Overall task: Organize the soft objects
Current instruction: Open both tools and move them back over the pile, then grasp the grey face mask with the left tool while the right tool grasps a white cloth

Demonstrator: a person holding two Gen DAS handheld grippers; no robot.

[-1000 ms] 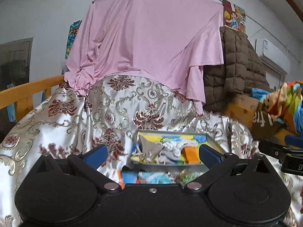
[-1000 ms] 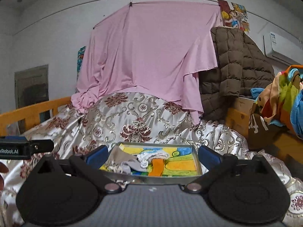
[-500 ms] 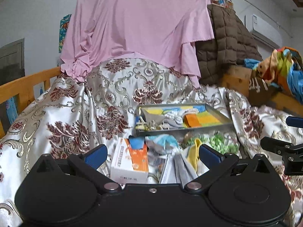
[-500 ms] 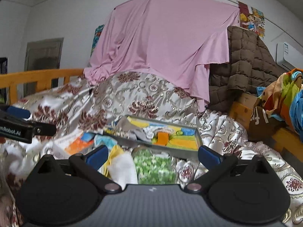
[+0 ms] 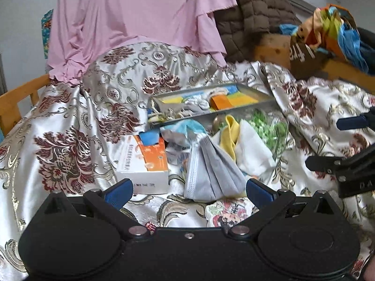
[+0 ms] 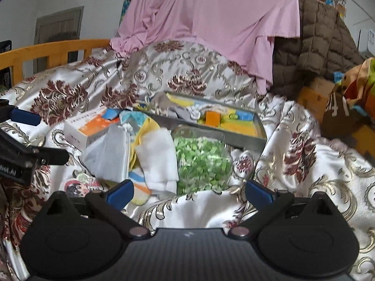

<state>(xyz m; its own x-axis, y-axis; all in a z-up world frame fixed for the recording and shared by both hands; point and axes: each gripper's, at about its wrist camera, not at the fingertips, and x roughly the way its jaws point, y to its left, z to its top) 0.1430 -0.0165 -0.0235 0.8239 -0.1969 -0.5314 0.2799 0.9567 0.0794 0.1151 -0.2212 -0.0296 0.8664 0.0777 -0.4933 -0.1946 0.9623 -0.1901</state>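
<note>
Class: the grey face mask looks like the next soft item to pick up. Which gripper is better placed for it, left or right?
Probably left. The left gripper is open with the grey face mask directly between its fingers. The right gripper, also open, faces the jar of green pieces.

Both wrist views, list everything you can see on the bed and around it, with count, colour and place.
Tray: one, metal, mid-bed, holding grey, orange and yellow pieces.
Face mask: one, grey, nearest the left tongs.
Box: one, white and orange, left of the mask.
White cloth: one, between mask and jar.
Yellow cloth: one, beside the white cloth.
Jar: one, clear, green bits inside, lying before the tray.
Bedspread: one, cream with maroon flowers.
Pink sheet: one, hanging behind.
Brown quilted coat: one, back right.
Left tongs: open.
Right tongs: open.
</note>
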